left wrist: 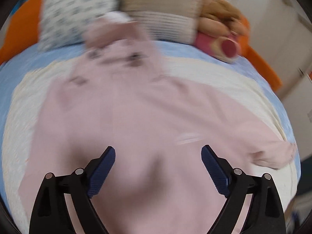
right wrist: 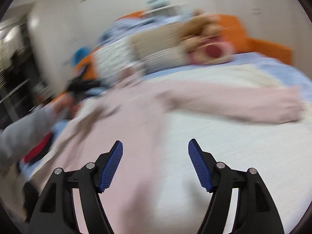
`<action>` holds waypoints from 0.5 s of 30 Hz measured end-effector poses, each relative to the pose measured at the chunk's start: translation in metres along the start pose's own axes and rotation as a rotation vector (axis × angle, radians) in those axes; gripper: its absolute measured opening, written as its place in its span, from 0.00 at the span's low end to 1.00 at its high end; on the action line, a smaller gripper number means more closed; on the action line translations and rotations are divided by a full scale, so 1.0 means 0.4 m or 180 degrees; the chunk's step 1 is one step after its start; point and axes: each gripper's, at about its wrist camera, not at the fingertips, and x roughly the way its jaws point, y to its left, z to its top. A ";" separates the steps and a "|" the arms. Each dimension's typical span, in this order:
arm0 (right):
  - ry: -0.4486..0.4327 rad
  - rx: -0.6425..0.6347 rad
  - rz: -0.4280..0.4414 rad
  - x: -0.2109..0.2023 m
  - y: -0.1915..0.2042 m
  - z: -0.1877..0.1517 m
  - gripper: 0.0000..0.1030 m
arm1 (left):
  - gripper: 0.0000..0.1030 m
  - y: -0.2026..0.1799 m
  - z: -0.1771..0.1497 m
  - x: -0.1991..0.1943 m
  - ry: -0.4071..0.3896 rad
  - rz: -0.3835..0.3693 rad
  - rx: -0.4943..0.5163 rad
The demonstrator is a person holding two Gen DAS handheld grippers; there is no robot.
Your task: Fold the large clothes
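Observation:
A large pale pink garment lies spread on the bed, collar toward the pillows, one sleeve stretched to the right. My left gripper is open and empty above its lower body. In the right wrist view the same garment covers the left and middle, with its sleeve reaching right. My right gripper is open and empty above the garment's right edge. The left gripper and the person's grey-sleeved arm show at the left. Both views are blurred.
A white quilted cover lies over a blue sheet. At the head stand a patterned pillow, a beige striped pillow and a plush toy. An orange bed frame borders the bed. Dark and red items lie at the left edge.

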 end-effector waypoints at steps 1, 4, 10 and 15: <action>-0.0056 0.0101 -0.0115 -0.003 -0.069 0.027 0.71 | 0.90 -0.040 0.012 0.009 0.0021 0.0005 0.0085; -0.0168 0.0368 -0.0569 0.000 -0.308 0.114 0.71 | 0.91 -0.179 0.051 0.064 0.0170 0.0065 0.0334; -0.0095 0.0610 -0.1276 0.049 -0.603 0.200 0.71 | 0.91 -0.283 0.095 0.151 0.0235 -0.0259 0.0250; 0.0007 0.0664 -0.1513 0.107 -0.693 0.207 0.70 | 0.91 -0.297 0.093 0.216 0.0312 -0.0470 0.0119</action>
